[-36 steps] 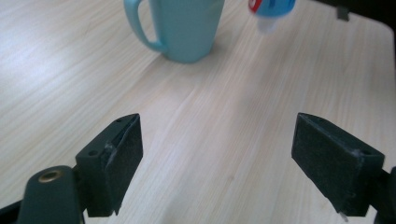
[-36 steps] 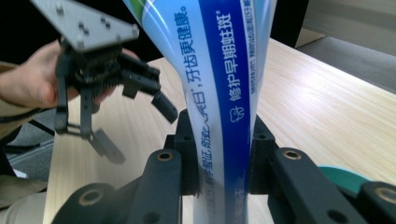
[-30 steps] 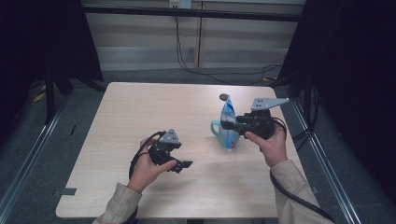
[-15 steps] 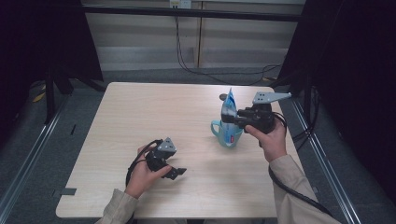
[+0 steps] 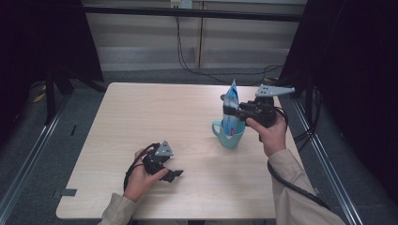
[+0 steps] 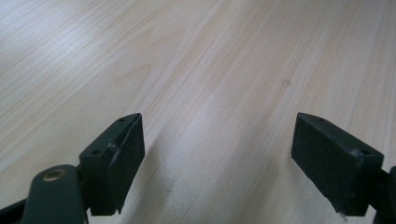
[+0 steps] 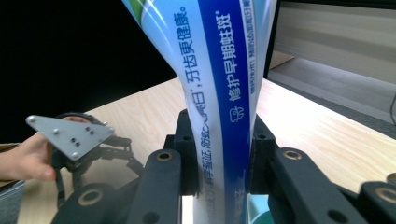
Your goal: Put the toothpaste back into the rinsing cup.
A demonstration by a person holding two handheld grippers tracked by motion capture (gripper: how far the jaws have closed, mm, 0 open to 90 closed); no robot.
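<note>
Currently the right gripper (image 5: 231, 111) is clamping its jaws on the tube (image 5: 231, 105), which is standing with its lower end inside the cup (image 5: 228, 137). Pushing sideways could be tipping that cup; the left gripper (image 5: 177, 174), jaws open, is idling well left of the cup, steadying nothing.

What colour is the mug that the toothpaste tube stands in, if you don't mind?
The mug is light teal, best seen in the high view.

The worktop (image 5: 141, 122) is pale wood-grain laminate, smooth and matt. The toothpaste tube (image 7: 224, 84) looks like glossy printed plastic, standing in a smooth teal cup (image 5: 231, 138). The right gripper's (image 7: 219, 154) fingers (image 7: 187, 154) are matt black plastic
</note>
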